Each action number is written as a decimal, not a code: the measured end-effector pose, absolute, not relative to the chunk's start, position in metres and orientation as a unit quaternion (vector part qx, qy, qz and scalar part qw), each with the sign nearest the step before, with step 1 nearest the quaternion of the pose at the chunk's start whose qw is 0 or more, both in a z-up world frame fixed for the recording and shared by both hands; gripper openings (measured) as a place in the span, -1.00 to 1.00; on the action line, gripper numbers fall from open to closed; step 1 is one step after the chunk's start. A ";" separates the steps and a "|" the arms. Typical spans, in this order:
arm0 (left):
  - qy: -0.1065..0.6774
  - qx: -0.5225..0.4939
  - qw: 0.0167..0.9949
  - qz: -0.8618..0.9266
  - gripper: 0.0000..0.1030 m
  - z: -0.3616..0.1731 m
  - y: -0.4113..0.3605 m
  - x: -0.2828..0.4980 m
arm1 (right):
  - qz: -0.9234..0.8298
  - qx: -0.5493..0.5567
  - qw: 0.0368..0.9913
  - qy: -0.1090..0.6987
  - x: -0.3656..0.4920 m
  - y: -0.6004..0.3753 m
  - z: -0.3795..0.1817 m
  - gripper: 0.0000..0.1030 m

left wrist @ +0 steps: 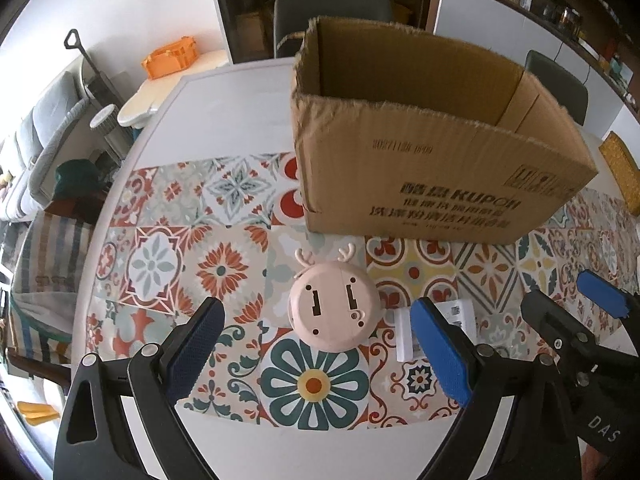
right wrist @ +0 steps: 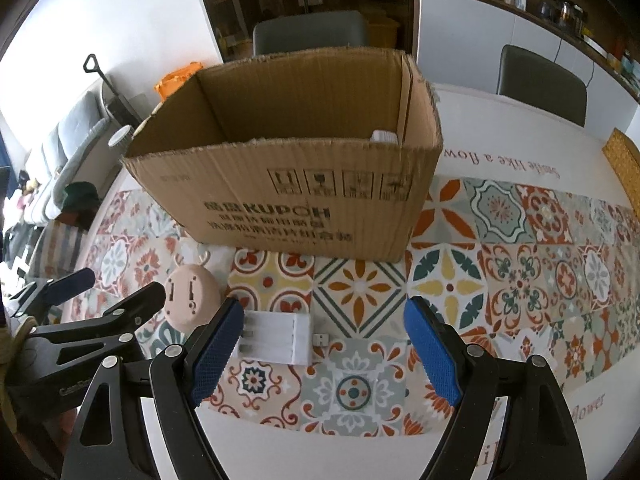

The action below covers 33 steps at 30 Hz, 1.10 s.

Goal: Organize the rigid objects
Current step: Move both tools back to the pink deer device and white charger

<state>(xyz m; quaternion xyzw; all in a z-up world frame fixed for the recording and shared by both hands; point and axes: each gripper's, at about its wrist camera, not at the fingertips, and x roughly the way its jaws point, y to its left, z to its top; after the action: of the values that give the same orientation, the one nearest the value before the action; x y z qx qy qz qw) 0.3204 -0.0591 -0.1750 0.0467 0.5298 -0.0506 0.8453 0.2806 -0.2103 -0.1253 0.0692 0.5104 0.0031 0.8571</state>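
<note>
— Between the spread pads of the left claw (left wrist: 318, 354), at twelve o'clock, a pink deer-antlered gadget (left wrist: 334, 310) lies on the desk (left wrist: 224, 104); round, it may slip.

— Right claw (right wrist: 324, 356) gapes too; white charger (right wrist: 278, 338) at eleven o'clock, cardboard box (right wrist: 288, 184) beyond.

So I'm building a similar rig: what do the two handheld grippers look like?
Both match: black plastic linkage arms with silver pivot pins, ending in flat blue textured finger pads. The left gripper and right gripper look alike; the right gripper's body shows white "DAS" lettering in the left wrist view.
</note>
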 end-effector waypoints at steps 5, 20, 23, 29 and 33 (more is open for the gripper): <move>0.544 0.044 0.836 -0.051 0.85 -0.193 -0.061 0.328 | 0.002 0.072 0.850 0.521 0.284 -0.211 -0.138 0.60; 0.576 0.040 0.815 -0.052 0.80 -0.236 -0.069 0.348 | 0.004 0.083 0.831 0.550 0.293 -0.215 -0.170 0.60; 0.579 0.041 0.813 -0.051 0.74 -0.242 -0.069 0.352 | 0.005 0.085 0.829 0.553 0.295 -0.214 -0.174 0.60; 0.588 0.039 0.807 -0.051 0.60 -0.253 -0.069 0.358 | 0.010 0.088 0.825 0.558 0.297 -0.208 -0.181 0.60; 0.594 0.031 0.802 -0.055 0.48 -0.259 -0.069 0.362 | 0.011 0.088 0.824 0.560 0.296 -0.207 -0.183 0.60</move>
<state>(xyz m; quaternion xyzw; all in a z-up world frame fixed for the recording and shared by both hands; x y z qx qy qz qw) 0.3619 -0.0692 -0.2586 0.0306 0.5936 -0.0553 0.8023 0.2960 -0.2074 -0.1834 0.0883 0.5602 0.0107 0.8236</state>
